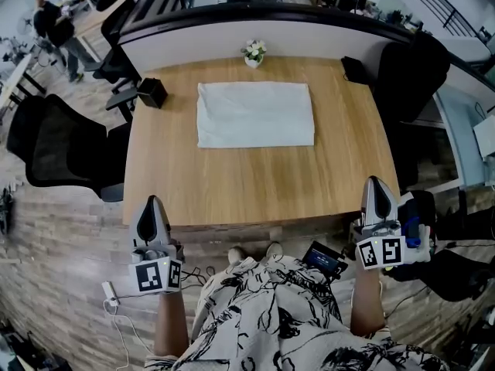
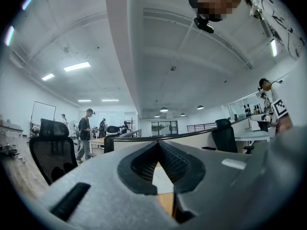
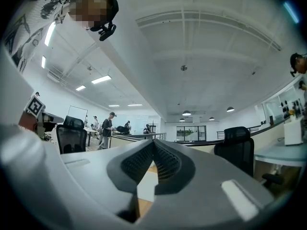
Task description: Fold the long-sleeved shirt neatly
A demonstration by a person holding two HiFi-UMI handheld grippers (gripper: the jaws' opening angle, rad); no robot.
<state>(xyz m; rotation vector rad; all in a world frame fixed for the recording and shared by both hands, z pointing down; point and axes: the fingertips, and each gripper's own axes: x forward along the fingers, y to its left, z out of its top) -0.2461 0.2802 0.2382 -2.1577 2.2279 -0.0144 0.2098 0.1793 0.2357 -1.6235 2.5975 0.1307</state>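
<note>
A black-and-white patterned garment (image 1: 263, 315) on the person fills the bottom of the head view. The grey left gripper (image 1: 152, 202) and the grey right gripper (image 1: 377, 181) are held out on either side of it, at the near edge of the bench by its two near corners. Each gripper has its jaws pressed together with nothing between them.

The white long-sleeved shirt (image 1: 255, 114) lies on the light wooden bench (image 1: 232, 184) as a flat, folded rectangle. It sits toward the far side, roughly centred and well apart from both grippers. No sleeves show on it. In each gripper view only a pale sliver and a strip of wood appear in the notch below the closed jaws, too little to say whether the sliver is the shirt.

Just beyond the shirt's far edge stands a small white pot of pale flowers (image 1: 254, 52). A black boxy object (image 1: 151, 92) sits at the far left corner, and a flat black object (image 1: 354, 69) at the far right. A black mesh office chair (image 1: 62, 149) stands left of the bench and another black chair (image 1: 414, 72) right of it. A person in dark clothes (image 1: 54, 25) is in the far left background.
</note>
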